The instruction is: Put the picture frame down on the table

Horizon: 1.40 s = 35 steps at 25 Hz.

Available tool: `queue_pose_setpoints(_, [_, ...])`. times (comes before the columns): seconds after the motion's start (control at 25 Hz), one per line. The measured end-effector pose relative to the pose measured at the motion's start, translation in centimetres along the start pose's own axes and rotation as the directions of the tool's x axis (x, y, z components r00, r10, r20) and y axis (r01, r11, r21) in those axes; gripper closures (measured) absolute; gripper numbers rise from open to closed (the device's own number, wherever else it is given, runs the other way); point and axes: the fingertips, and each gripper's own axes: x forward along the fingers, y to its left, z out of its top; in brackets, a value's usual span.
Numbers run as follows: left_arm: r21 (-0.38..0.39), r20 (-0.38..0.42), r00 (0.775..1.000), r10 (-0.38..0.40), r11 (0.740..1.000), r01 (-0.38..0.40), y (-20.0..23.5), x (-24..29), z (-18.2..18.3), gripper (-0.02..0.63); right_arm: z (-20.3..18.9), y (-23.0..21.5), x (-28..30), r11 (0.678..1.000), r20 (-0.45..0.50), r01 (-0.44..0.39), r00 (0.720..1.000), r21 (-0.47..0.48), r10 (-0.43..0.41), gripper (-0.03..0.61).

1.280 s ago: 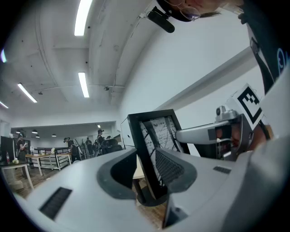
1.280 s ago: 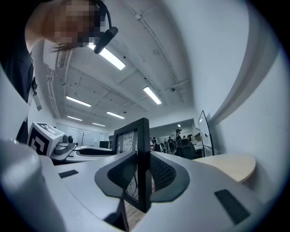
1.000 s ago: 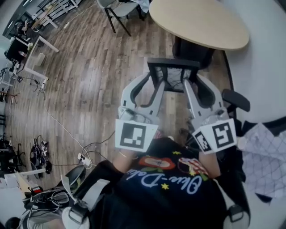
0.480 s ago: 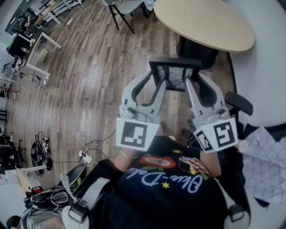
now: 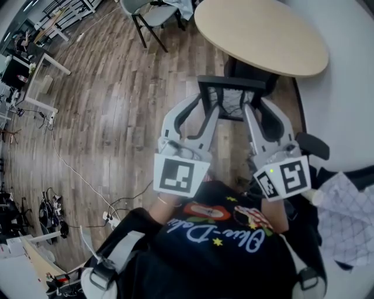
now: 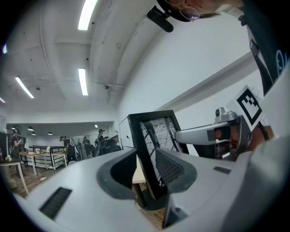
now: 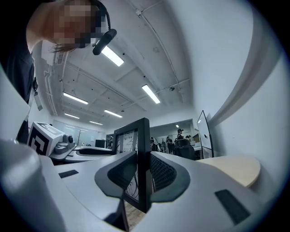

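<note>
The black picture frame (image 5: 229,98) hangs upright in the air in front of me, just short of the round beige table (image 5: 260,32). My left gripper (image 5: 208,105) is shut on its left side and my right gripper (image 5: 256,106) on its right side. In the left gripper view the frame (image 6: 152,136) stands between the jaws of the left gripper (image 6: 152,174), its printed face turned right. Seen from the right gripper view, the frame (image 7: 136,149) is edge-on, clamped by the pads of the right gripper (image 7: 142,174), and the table (image 7: 235,167) lies beyond at right.
A black office chair (image 5: 251,67) is tucked under the table's near edge, directly below the frame. A grey chair (image 5: 153,11) stands on the wood floor (image 5: 117,105) at the top. A white wall (image 5: 350,87) runs along the right. Cables (image 5: 87,181) lie on the floor at left.
Both grippers keep their hold on the frame. The frame and grippers have barely shifted; the view has tilted so the table sits slightly nearer.
</note>
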Motion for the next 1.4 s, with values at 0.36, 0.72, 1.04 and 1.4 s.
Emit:
queue_pose_setpoints(0.36, [-0.013, 0.012, 1.000, 0.018, 1.000, -0.018, 6.4, 2.8, -1.4, 0.489, -0.5, 0.1, 7.3, 1.000, -0.008, -0.015, 1.000, -0.014, 0.015, 0.505])
queue_pose_setpoints(0.72, [-0.010, 0.019, 1.000, 0.019, 1.000, -0.019, 12.7, 5.0, -2.6, 0.489, -0.8, 0.6, 14.1, 1.000, -0.011, -0.010, 1.000, -0.010, 0.010, 0.505])
queue_pose_setpoints(1.04, [-0.010, 0.028, 0.999, -0.021, 1.000, 0.021, 17.1, 6.1, -3.7, 0.489, -1.2, 1.7, 18.4, 0.999, -0.016, 0.031, 0.999, -0.012, -0.031, 0.505])
queue_pose_setpoints(1.4, [-0.011, 0.023, 0.999, -0.045, 0.999, 0.045, 20.8, 6.2, -4.7, 0.489, -1.6, 3.0, 21.9, 0.999, -0.021, 0.041, 0.999, 0.000, -0.041, 0.505])
